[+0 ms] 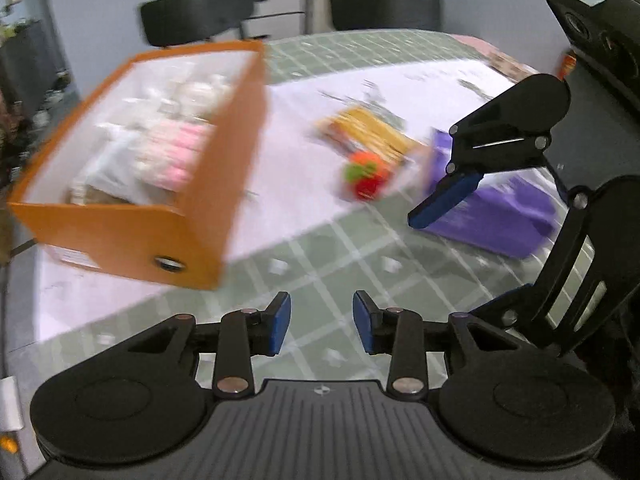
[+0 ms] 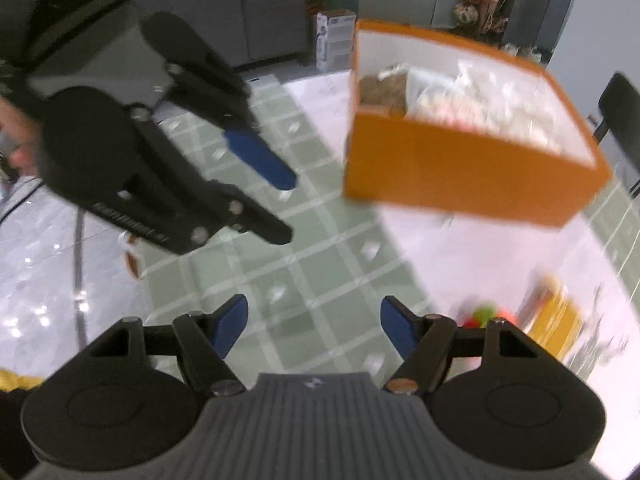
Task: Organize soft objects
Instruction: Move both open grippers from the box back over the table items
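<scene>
An orange box (image 1: 140, 220) stands on the table at the left, holding pale and pink soft items (image 1: 176, 152). Right of it a small red, orange and green plush toy (image 1: 366, 172) lies beside a yellow packet (image 1: 372, 128). My left gripper (image 1: 322, 320) hovers open over the green checked mat (image 1: 320, 248), nothing between its blue pads. My right gripper (image 2: 314, 320) is open wider and also empty; the toy (image 2: 484, 316) shows just past its right finger. The box (image 2: 460, 172) lies ahead of it to the right. Both views are blurred.
A purple packet (image 1: 500, 208) lies at the right, partly behind the right gripper's blue pad (image 1: 444, 200). Two black chairs (image 1: 196, 12) stand beyond the table. The table edge and tiled floor (image 2: 40, 280) are at the left of the right wrist view.
</scene>
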Motion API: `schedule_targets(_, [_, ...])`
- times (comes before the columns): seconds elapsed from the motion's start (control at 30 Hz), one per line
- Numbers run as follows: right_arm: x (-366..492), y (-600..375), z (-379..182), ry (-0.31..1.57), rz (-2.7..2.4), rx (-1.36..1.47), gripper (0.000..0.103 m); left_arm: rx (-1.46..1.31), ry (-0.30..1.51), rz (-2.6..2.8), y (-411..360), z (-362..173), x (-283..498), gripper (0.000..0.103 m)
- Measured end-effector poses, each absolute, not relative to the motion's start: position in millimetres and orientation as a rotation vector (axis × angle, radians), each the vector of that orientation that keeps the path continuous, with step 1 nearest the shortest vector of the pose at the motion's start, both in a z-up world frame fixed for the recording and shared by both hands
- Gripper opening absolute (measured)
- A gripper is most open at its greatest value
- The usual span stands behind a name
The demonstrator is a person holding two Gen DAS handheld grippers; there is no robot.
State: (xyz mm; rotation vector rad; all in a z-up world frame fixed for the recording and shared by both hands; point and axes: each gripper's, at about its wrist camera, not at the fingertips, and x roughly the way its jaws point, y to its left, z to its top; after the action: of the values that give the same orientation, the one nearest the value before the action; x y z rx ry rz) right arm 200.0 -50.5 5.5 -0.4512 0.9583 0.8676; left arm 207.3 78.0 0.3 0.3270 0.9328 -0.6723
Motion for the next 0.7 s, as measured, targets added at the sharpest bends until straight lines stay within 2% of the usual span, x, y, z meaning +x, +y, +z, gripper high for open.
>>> schedule_targets(0.23, [143,-101,-25,1.041,0.863,-0.414,0.073,0.4,0.975,-0.759,43,-47,194,0.043])
schedule_targets(0.4, [111,-147,-42,1.099,0.824,-0.385,0.073,0.407,0.97,-0.776,26,-59,199,0.05])
schedule_targets(0.7, [103,-236,-53,1.205,0.633,-0.35,0.073,0.48,0.96,-0.805,-10,-64,215,0.051])
